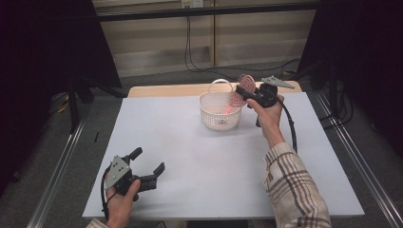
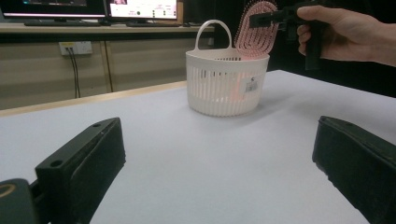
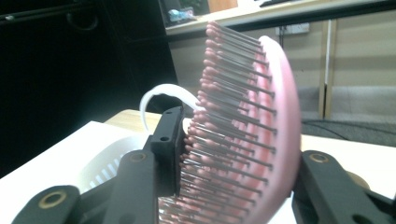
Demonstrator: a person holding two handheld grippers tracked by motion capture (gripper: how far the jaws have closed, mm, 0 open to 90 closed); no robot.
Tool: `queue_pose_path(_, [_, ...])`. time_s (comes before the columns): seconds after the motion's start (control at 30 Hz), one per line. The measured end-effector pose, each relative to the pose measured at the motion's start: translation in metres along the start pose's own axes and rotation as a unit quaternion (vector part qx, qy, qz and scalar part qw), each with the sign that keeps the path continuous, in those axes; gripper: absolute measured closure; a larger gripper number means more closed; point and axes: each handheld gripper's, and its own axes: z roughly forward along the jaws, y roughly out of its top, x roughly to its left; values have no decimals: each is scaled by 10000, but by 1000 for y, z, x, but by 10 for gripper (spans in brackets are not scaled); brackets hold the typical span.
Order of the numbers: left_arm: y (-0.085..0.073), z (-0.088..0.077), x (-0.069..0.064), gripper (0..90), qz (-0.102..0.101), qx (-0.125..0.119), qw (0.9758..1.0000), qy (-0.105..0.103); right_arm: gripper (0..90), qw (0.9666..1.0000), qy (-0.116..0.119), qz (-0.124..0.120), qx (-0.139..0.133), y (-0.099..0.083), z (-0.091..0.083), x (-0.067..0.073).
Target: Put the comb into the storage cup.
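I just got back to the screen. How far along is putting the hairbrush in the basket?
Done: the right tongs have the pink hairbrush above the white basket, its lower end dipping inside. In hand: lowering it. Left: letting go. The left tongs rest open on the table.

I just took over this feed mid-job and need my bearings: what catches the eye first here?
The pink hairbrush stands out, held between the jaws of the right gripper, its handle down in the white plastic basket at the far side of the table. The left gripper rests with open jaws at the near left edge, holding nothing.
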Motion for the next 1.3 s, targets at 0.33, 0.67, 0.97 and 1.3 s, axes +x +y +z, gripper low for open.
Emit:
queue_pose_path(0.33, [0,0,1,26,4,5,10000,0,521,9999,79,55,64,-3,-1,-3])
queue_pose_path(0.67, [0,0,1,26,22,28,10000,-4,544,9998,161,111,46,-5,3,-3])
queue_pose_path(0.97, [0,0,1,26,26,27,10000,-15,554,9994,176,280,79,-10,7,-3])
queue_pose_path(1.3, [0,0,1,26,34,21,10000,-22,438,9993,64,323,171,-8,4,-6])
